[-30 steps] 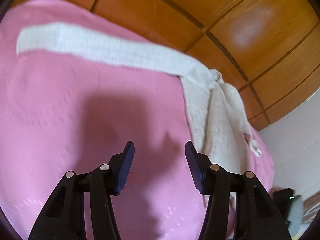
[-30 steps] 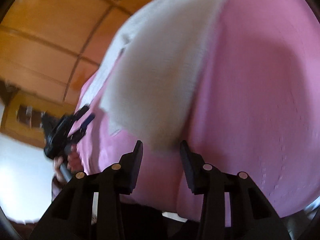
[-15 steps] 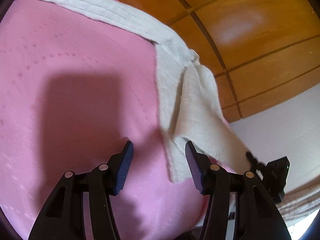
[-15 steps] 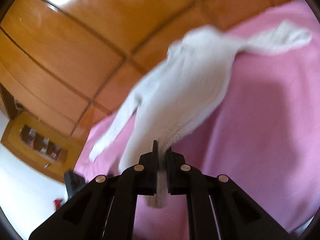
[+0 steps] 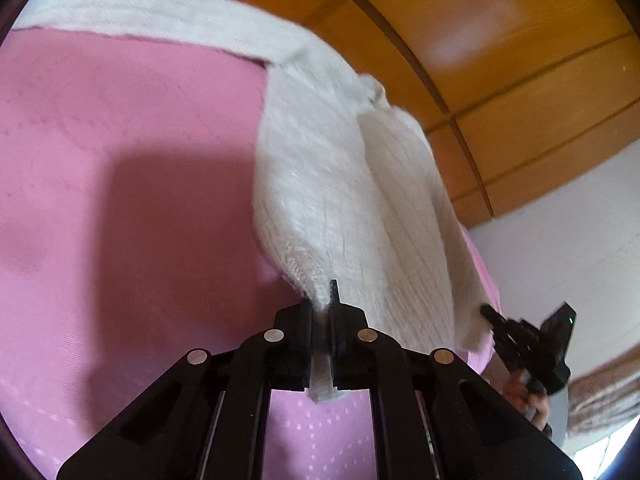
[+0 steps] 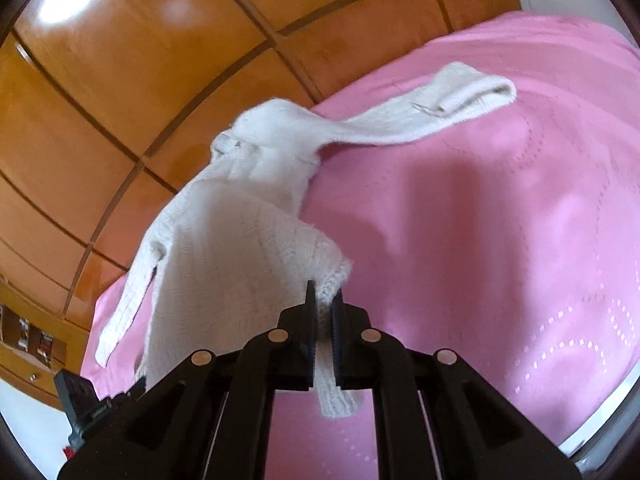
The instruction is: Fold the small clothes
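Item 1, left gripper (image 5: 320, 312): I have it angled downward over the bed, jaws clamped together on a corner of the hem of the white knit sweater (image 5: 332, 184); a tab of knit pokes out behind the pads toward 6 o'clock.

Item 2, right gripper (image 6: 323, 312): also angled downward, jaws pinched on another hem corner, with a ribbed strip hanging out below them. In the left view this gripper sits at 4 o'clock, gripped by a hand (image 5: 528, 396).

Item 3, sweater: lifted at the hem, body stretching up and away from both grippers toward 12 o'clock. One sleeve (image 6: 432, 112) lies flat on the pink bedspread (image 6: 500, 220) toward 1 o'clock in the right view; the other sleeve (image 6: 128, 300) trails toward 8 o'clock.

Item 4, wooden panelled wardrobe (image 6: 120, 80): behind the bed.
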### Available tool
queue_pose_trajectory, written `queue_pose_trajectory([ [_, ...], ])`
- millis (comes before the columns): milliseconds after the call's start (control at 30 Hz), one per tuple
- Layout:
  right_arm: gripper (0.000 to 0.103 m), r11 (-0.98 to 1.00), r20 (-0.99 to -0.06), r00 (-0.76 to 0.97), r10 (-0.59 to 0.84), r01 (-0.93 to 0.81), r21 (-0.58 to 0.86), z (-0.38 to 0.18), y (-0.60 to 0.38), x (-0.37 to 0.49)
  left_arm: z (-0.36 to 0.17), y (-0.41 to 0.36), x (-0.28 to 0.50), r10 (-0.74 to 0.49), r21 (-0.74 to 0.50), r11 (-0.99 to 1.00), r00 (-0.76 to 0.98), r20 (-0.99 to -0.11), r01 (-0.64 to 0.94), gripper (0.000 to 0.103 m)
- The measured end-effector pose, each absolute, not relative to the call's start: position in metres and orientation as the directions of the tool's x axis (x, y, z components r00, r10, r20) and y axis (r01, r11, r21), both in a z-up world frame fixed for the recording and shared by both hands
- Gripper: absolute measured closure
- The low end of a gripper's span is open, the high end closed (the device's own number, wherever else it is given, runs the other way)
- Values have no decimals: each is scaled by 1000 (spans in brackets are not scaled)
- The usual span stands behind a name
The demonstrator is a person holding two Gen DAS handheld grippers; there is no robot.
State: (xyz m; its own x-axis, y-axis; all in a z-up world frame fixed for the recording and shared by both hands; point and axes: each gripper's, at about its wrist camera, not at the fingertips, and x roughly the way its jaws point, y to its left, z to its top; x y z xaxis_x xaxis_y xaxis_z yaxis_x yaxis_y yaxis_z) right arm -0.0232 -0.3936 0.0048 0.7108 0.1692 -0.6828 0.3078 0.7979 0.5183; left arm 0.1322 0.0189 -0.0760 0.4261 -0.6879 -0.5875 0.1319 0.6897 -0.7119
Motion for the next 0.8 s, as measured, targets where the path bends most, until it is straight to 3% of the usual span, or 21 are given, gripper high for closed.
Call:
queue_pose_trajectory([
  [267,98,845,-565,787,247,111,523,78,-374,-61,-10,88,103,-605,-645,745,578,-547,169,99],
  [367,98,863,-561,783,270,62,502,86,-359,-82,11,121,78,-558,-601,782,616,-557,165,99],
  [533,98,889,-698,661,277,99,447,33,-341,-118,2,153,18,-517,-557,820,583,-627,128,99],
  [633,98,903,-799,560,219,194,384,-14,-343,-128,-37,155,-15,-520,-567,821,494,-697,64,100],
  [800,98,899,-847,500,180,267,348,-45,-353,-126,-71,146,-26,-506,-553,833,426,-750,15,99],
])
